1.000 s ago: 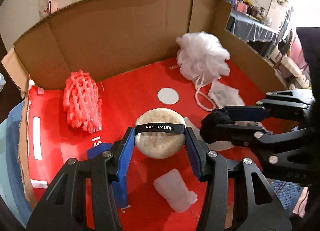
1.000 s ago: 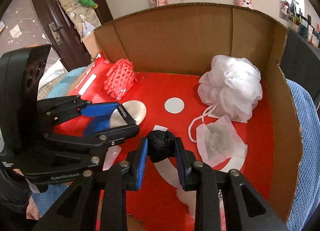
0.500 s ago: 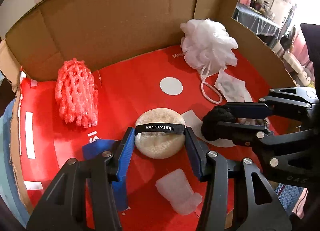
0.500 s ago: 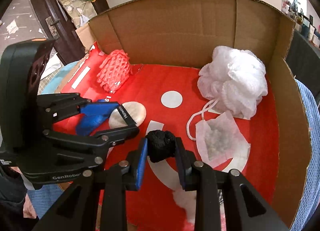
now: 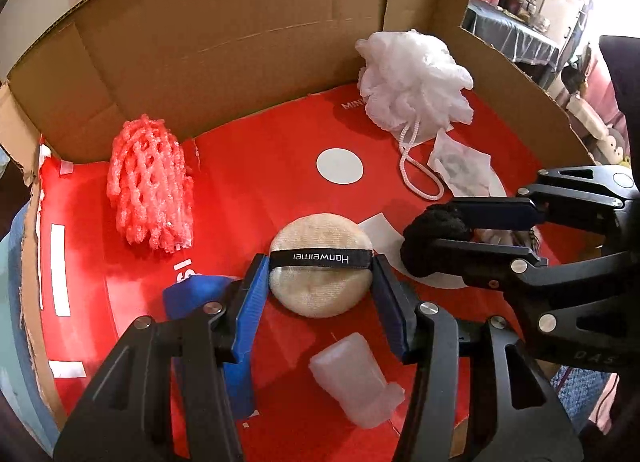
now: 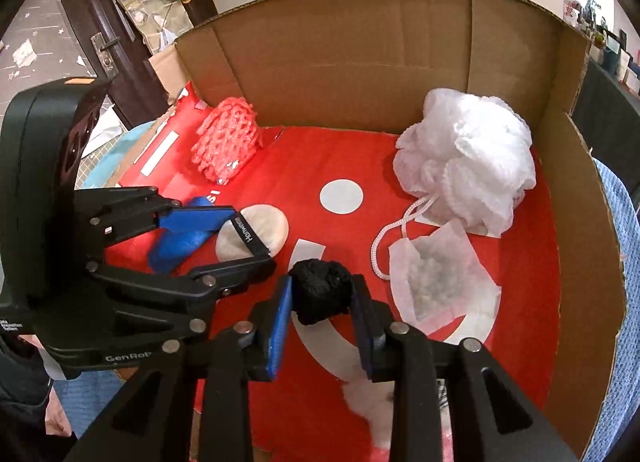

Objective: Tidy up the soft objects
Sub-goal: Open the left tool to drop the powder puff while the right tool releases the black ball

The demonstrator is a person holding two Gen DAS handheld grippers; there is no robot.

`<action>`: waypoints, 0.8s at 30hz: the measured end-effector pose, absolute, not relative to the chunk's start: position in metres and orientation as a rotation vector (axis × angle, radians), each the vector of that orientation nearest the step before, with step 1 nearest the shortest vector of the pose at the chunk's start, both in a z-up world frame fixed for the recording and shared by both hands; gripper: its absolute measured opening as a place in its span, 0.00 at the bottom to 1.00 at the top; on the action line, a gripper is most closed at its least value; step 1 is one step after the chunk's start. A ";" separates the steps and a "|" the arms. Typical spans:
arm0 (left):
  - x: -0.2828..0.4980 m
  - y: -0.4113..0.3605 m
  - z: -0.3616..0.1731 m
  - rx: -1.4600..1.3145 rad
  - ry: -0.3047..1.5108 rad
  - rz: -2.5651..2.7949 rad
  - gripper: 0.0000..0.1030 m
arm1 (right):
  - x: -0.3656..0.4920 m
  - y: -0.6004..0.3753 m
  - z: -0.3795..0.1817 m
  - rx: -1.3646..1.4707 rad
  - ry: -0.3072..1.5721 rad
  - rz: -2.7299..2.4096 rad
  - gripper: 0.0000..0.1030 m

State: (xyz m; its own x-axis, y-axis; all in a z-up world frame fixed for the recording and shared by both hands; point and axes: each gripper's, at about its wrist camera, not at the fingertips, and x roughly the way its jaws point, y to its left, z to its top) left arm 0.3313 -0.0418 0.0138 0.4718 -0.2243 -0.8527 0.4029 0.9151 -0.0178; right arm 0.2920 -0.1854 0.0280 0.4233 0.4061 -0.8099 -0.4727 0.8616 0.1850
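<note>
My left gripper (image 5: 320,274) is shut on a round beige powder puff (image 5: 320,262) with a black band, held above the red floor of the cardboard box (image 5: 240,34). My right gripper (image 6: 322,294) is shut on a black fuzzy ball (image 6: 320,290); it shows at the right of the left wrist view (image 5: 434,246). The left gripper with the puff (image 6: 260,232) shows at the left of the right wrist view. A pink foam net (image 5: 150,190), a white bath pouf (image 5: 412,82) with a cord, and a white sachet (image 5: 460,166) lie in the box.
A translucent white sleeve (image 5: 352,374) lies on the box floor below the puff. A blue object (image 5: 192,294) lies under my left fingers. White fluff (image 6: 372,406) lies near the box front. Box walls stand at the back and right (image 6: 580,222).
Both grippers have moved forward and lower into the box, still holding the puff and the black ball. The box contents look nearer.
</note>
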 end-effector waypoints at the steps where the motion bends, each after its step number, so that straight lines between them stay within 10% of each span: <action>1: 0.331 -0.042 0.014 0.198 1.008 -0.388 0.49 | 0.291 -0.185 0.028 -0.077 0.991 0.550 0.31; 24: 0.329 -0.035 0.017 0.183 0.996 -0.397 0.59 | 0.289 -0.188 0.031 -0.096 0.984 0.530 0.40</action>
